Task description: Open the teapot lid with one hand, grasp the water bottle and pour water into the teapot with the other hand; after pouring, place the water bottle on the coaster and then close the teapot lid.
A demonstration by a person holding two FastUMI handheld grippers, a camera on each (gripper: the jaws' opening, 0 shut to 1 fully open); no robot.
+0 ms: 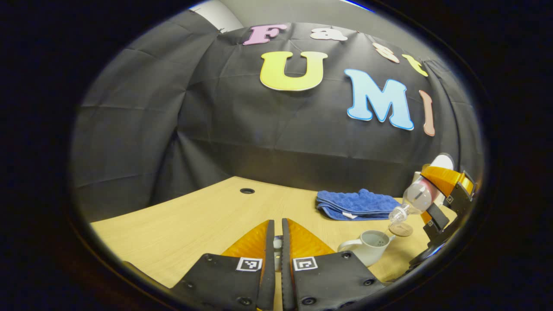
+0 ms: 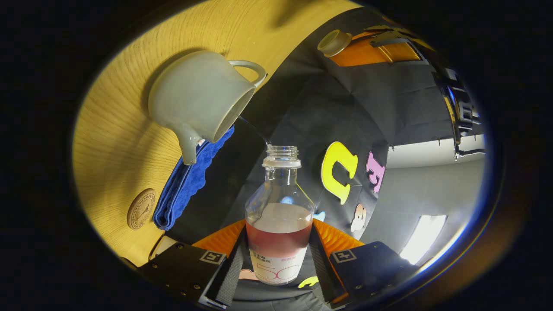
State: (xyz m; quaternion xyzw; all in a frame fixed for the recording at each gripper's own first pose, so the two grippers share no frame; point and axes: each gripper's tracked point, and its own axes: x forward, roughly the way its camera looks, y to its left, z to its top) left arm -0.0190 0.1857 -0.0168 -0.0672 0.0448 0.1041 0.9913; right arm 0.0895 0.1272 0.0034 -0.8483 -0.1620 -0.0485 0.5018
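Lying on the wooden table (image 1: 181, 224), a blue towel (image 1: 354, 204) touches the cloth wall.

Matt glazed-looking teapot (image 2: 201, 97), clear glossy water bottle (image 2: 279, 203), grained wooden table (image 2: 112, 142) — plus a fluffy blue cloth (image 1: 356, 204), cork-like coaster (image 2: 141, 209).

even indoor light | sharp focus | strong fisheye edge warp
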